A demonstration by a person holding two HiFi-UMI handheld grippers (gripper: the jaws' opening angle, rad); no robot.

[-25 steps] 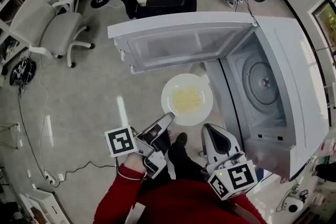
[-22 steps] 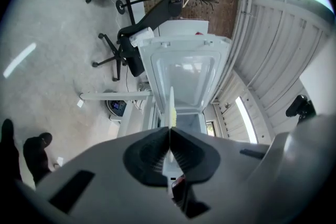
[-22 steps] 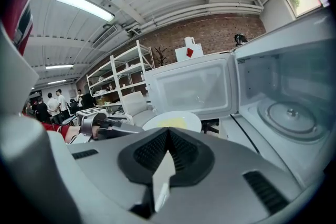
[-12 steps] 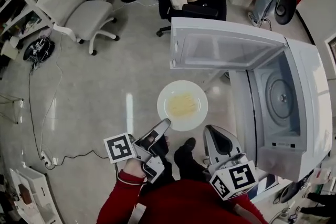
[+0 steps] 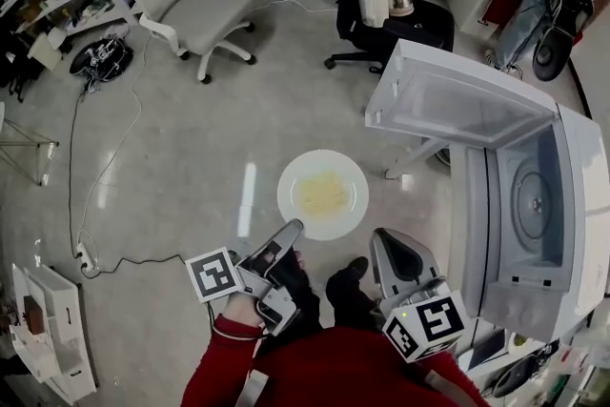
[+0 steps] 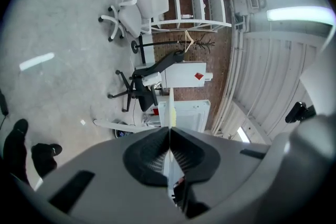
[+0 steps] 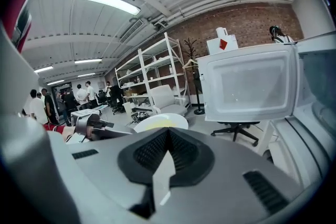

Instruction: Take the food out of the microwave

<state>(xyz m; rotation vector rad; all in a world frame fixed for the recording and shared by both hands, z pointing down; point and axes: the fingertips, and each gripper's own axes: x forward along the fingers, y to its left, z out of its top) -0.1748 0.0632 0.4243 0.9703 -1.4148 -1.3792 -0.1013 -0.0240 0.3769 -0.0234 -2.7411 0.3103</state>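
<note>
The big white microwave [image 5: 577, 205] stands open, and its door [image 5: 457, 105] swings out wide. A grey chair [image 5: 195, 5] sits far off to the left of the microwave. The white plate [image 5: 355, 205] is out of the microwave, held in the air a little to its left, over the floor. The left gripper [image 5: 292, 230] is pinched tight on the plate's near rim (the thin edge shows between its jaws). The right gripper [image 5: 389, 243], nearer the microwave, is closed with nothing in it. Yellow food [image 5: 322, 193] lies on the plate.
</note>
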